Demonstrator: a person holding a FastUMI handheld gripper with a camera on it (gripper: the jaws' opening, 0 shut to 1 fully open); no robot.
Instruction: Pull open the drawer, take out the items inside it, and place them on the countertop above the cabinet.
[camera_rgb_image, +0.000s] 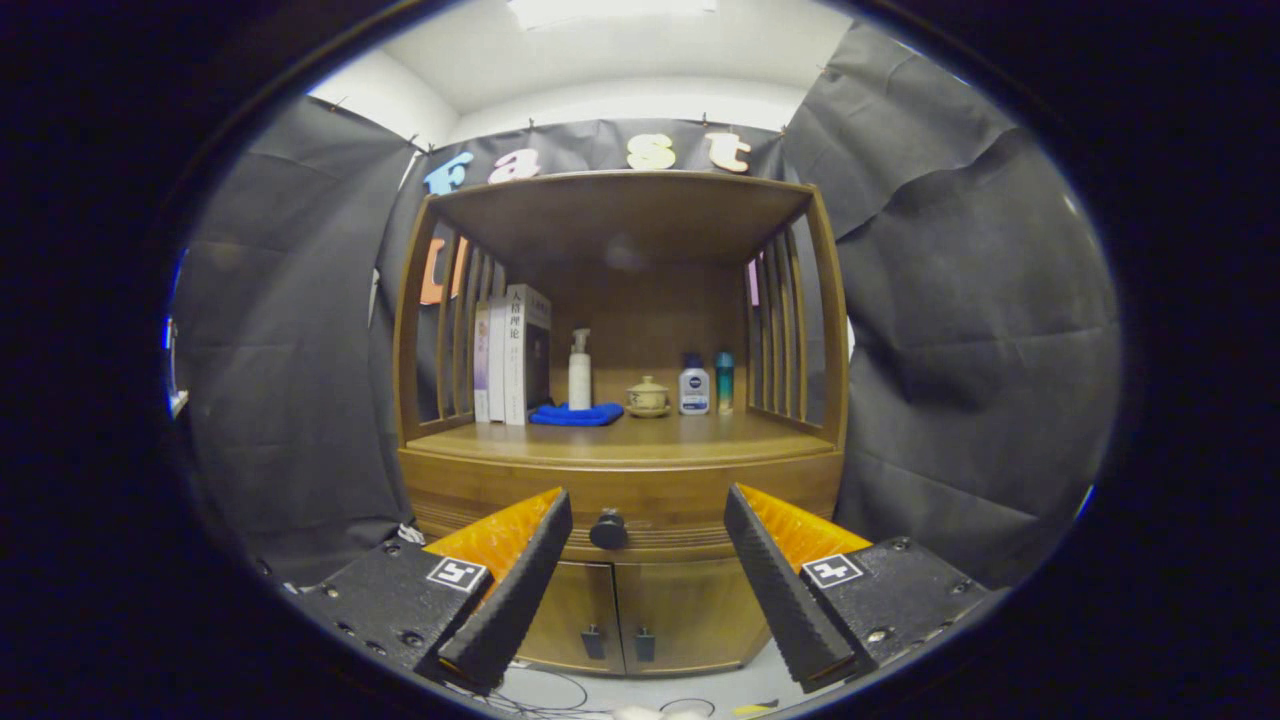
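A wooden cabinet (620, 470) stands straight ahead, its drawer (660, 500) closed under the countertop (620, 440). The drawer's dark round knob (608, 529) sits beyond my fingers, a little left of the middle of the gap. My gripper (648, 510) is open, its two fingers spread wide with nothing between them, some way short of the drawer front. The drawer's contents are hidden.
On the countertop stand several books (512, 355), a white pump bottle (579, 372) on a blue cloth (576, 414), a small lidded cup (648, 397) and two small bottles (694, 385). Two lower doors (620, 615) with dark handles lie under the drawer. Cables (560, 690) lie on the floor.
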